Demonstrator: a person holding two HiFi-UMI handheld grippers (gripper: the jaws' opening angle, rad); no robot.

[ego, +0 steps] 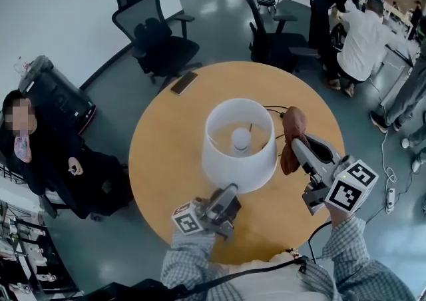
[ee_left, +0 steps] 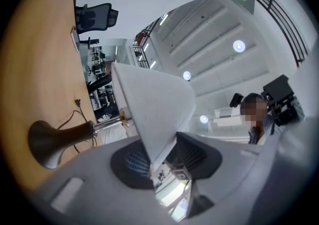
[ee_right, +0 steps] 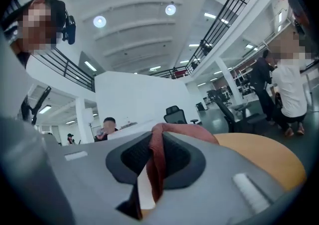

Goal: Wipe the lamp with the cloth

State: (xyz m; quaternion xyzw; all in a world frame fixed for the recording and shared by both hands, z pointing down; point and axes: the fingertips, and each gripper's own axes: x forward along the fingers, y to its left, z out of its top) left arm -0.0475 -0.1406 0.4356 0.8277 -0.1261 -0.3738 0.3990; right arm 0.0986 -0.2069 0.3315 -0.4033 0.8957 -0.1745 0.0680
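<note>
Head view: overhead, steeply down onto table (ego: 166,153). Gripper views: close behind own jaws, facing outward and upward. Head and left gripper views share lamp (ego: 238,160).

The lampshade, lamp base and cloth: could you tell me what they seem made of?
Lampshade: probably matte white fabric or paper, evenly dull.
Lamp base: dark, smooth, possibly wood or metal, slight sheen.
Cloth: soft reddish-brown fabric, bunched in folds.

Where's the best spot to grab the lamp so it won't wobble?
Probably the bottom rim of the lampshade, coming from the near side, where the left gripper is clamped on it. That thin wall slips easily between the jaws. The metal stem looks sturdier, but it is tucked under the shade and harder to reach.
</note>
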